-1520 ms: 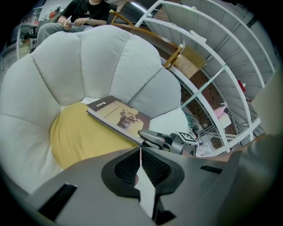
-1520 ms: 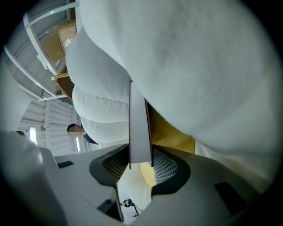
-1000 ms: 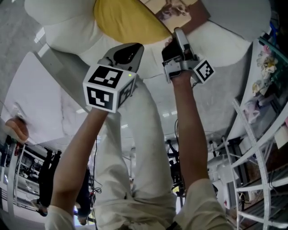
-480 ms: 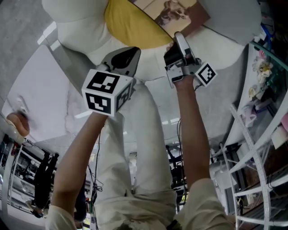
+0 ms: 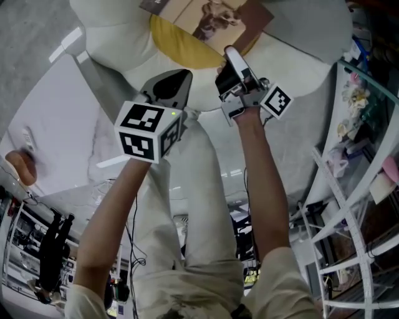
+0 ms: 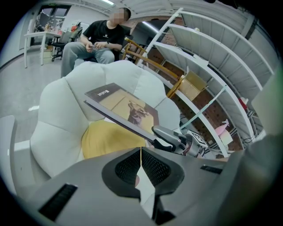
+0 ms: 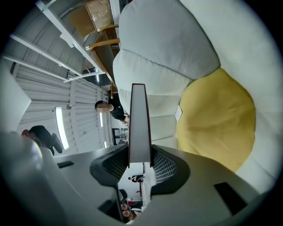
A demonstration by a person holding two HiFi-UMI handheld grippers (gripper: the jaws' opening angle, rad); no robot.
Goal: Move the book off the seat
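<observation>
Two hand-held grippers over one white petal-shaped seat (image 5: 299, 31) with a yellow cushion (image 5: 181, 47) at its centre. Right gripper (image 5: 229, 57): jaws clamped on the near edge of the book (image 5: 212, 15), pads pressing both covers; the book, a brown-covered volume, is held tilted in the air above the cushion. Left gripper (image 5: 174, 81): jaws closed together, nothing between them, apart from the book at the near side of the seat. One white shelving rack (image 5: 349, 187) to the right.
</observation>
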